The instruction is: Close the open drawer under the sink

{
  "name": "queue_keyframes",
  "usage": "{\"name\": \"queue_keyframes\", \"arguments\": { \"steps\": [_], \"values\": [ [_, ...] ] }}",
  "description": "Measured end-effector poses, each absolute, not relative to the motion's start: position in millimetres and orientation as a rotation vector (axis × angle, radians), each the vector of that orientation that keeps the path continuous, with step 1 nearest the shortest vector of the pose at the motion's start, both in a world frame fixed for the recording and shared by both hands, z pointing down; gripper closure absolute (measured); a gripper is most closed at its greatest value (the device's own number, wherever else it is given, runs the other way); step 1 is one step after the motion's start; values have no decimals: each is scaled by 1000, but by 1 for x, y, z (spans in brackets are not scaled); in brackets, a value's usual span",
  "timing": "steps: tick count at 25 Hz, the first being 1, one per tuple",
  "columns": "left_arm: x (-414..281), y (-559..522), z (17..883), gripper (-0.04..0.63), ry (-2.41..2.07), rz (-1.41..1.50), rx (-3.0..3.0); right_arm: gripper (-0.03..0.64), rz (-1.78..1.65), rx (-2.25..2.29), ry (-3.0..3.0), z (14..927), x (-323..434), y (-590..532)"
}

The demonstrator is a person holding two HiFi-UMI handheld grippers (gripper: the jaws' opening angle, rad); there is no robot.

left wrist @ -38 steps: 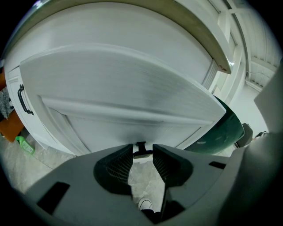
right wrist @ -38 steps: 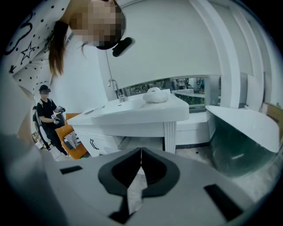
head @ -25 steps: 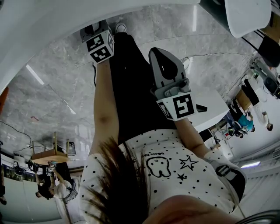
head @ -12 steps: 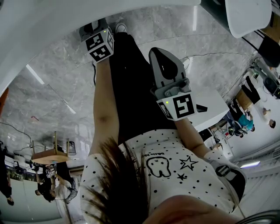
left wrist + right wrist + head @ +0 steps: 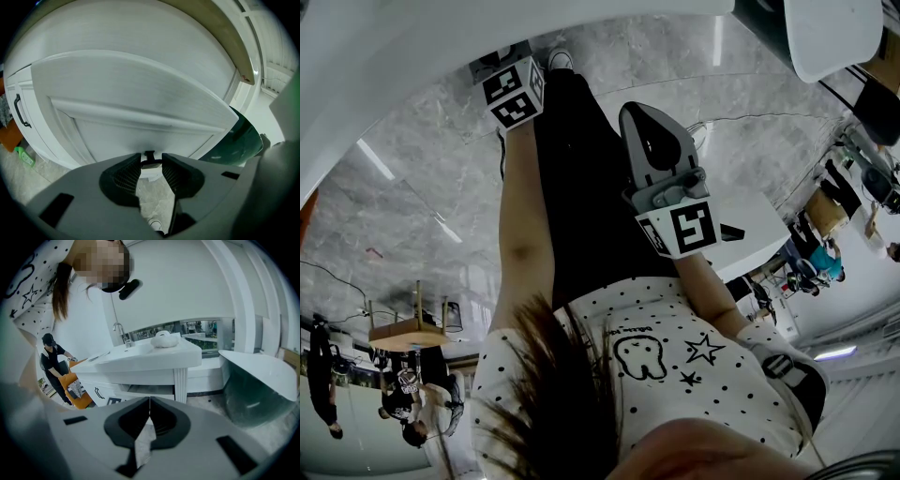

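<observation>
The white drawer front (image 5: 140,93) fills the left gripper view and stands out from the cabinet. Its small dark handle (image 5: 149,161) shows in the gap at the tips of my left gripper (image 5: 151,165), whose jaws stand apart on either side of it. I cannot tell whether the pads touch it. In the head view only the left gripper's marker cube (image 5: 512,94) shows, at a white edge. My right gripper (image 5: 149,412) is shut and empty and hangs back over the person's legs (image 5: 639,117). From there it looks at the pulled-out drawer (image 5: 149,389) under the sink counter (image 5: 140,359).
A neighbouring cabinet front carries a black bow handle (image 5: 18,110). A dark-sided bathtub (image 5: 253,385) stands to the right of the sink unit. A faucet (image 5: 121,331) and a white bundle (image 5: 161,339) sit on the counter. A person with an orange chair (image 5: 70,385) is at the left.
The left gripper's marker cube has edged slightly toward the top of the head view. The right gripper has kept still. People in the background have walked.
</observation>
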State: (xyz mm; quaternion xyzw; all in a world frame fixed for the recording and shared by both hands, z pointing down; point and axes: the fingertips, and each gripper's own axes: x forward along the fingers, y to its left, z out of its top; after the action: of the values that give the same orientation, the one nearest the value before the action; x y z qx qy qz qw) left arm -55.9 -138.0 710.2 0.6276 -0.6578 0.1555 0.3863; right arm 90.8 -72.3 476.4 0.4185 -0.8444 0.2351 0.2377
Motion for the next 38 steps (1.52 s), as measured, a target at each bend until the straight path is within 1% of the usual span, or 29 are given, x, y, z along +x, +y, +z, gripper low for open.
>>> {"name": "queue_keyframes", "arguments": {
  "steps": [38],
  "values": [
    [-58, -158, 715, 454, -1684, 374, 1589, 601, 665, 1138, -2297, 488, 92, -82]
  ]
}}
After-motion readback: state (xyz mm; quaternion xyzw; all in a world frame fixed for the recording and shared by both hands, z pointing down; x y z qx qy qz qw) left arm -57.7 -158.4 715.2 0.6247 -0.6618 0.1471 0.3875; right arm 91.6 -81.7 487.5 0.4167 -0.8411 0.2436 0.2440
